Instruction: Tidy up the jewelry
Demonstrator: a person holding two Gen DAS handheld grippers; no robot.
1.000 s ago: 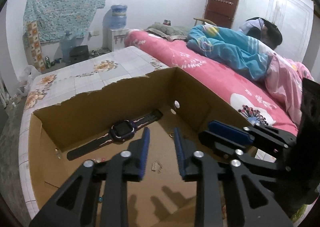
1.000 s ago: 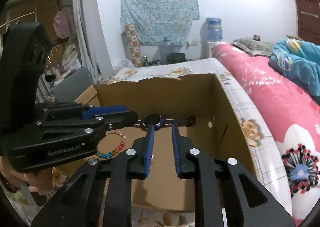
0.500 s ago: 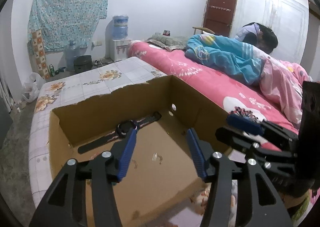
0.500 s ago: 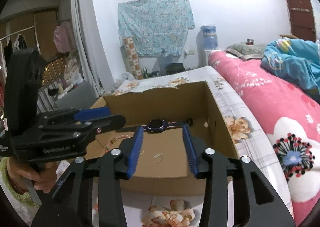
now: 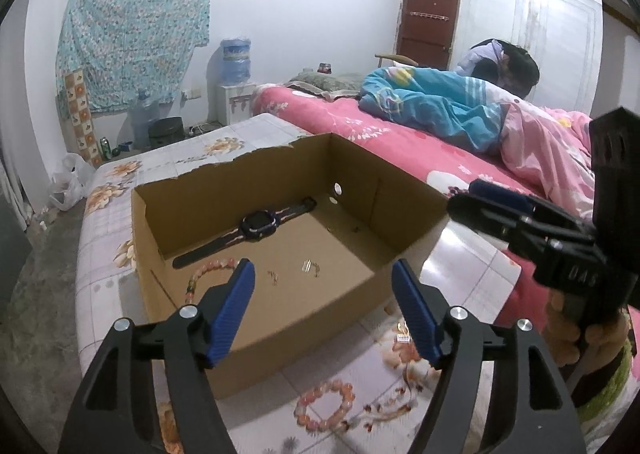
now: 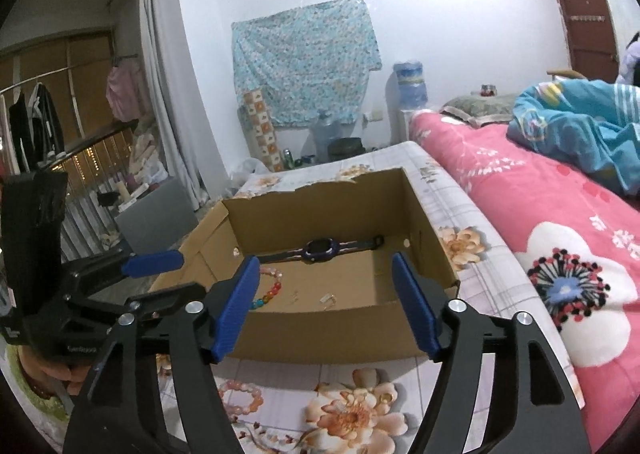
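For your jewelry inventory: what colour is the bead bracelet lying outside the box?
Pink-orange: the bead bracelet, clearest in the left wrist view.

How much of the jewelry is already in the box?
Done: the open cardboard box already holds a dark smartwatch, a multicoloured bead bracelet and small gold pieces. In hand: nothing; the left gripper and right gripper have just been opening, empty. Left: a pink bead bracelet and a small gold piece lying on the floral cloth.
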